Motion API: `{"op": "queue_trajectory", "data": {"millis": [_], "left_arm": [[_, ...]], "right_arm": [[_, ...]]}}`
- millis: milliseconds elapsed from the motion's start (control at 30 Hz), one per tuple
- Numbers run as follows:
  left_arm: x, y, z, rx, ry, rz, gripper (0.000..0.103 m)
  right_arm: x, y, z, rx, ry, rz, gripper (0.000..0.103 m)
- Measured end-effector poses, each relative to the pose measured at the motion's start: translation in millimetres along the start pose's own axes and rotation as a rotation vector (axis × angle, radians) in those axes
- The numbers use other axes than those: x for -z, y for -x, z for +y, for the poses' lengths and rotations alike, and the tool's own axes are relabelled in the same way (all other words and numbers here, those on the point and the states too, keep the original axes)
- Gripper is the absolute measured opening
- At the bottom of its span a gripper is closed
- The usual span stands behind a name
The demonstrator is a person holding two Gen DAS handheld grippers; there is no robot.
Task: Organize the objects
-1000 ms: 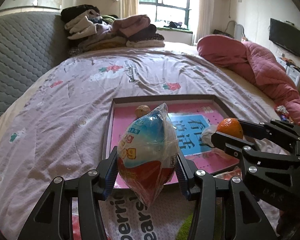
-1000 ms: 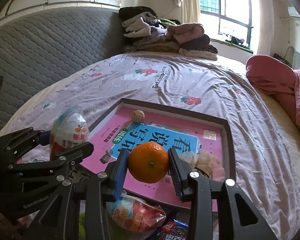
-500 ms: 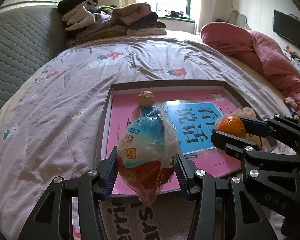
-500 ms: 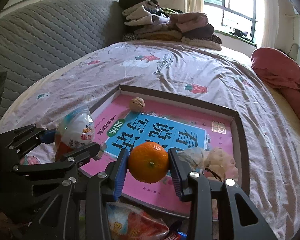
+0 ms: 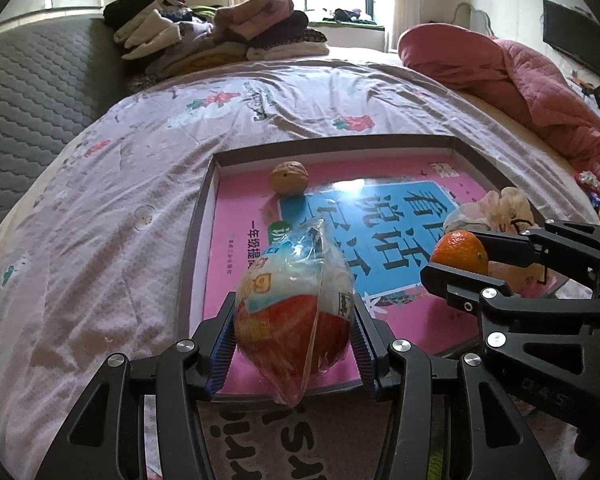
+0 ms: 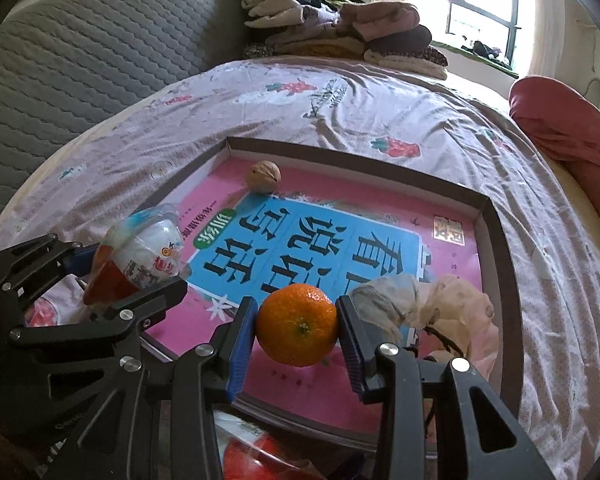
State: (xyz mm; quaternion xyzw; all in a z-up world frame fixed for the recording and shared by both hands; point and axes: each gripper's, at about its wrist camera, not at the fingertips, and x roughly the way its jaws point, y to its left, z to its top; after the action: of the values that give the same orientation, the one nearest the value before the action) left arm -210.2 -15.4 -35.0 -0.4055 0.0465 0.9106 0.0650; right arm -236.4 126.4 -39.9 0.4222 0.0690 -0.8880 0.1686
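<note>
Above tray [image 6: 496,232], tongs-held orange [image 6: 297,330], egg [image 5: 292,320].

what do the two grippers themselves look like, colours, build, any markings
Both the left gripper and the right gripper are matte black, built from flat linkage bars with triangular cut-outs and joined by round silver bolts. The jaws carry ribbed blue pads on their inner faces. Faint embossed lettering shows on the black bodies, too dim to read. No cables, hands or sleeves are visible.
</note>
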Motion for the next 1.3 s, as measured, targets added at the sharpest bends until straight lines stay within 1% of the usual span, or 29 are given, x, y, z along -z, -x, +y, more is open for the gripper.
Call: {"op": "queue_trajectory", "data": {"millis": [200, 600, 867, 1000, 1200, 1300], "left_arm": [[2, -4, 1, 0.009, 0.011, 0.007, 0.053], [3, -9, 6, 0.024, 0.049, 0.009, 0.053], [3, -9, 7, 0.022, 0.058, 0.011, 0.053], [3, -8, 8, 0.009, 0.061, 0.013, 0.053], [5, -4, 9, 0.029, 0.079, 0.024, 0.057], [5, -2, 10, 0.021, 0.081, 0.025, 0.06]], "right_arm": [[3, -4, -3, 0.002, -0.003, 0.011, 0.04], [4, -5, -4, -0.007, -0.022, 0.006, 0.04], [5, -3, -6, -0.009, -0.038, 0.011, 0.041], [6, -2, -8, -0.013, -0.056, 0.018, 0.041], [7, 0, -8, -0.013, -0.066, 0.031, 0.041], [7, 2, -7, -0.004, -0.061, 0.033, 0.041]]}}
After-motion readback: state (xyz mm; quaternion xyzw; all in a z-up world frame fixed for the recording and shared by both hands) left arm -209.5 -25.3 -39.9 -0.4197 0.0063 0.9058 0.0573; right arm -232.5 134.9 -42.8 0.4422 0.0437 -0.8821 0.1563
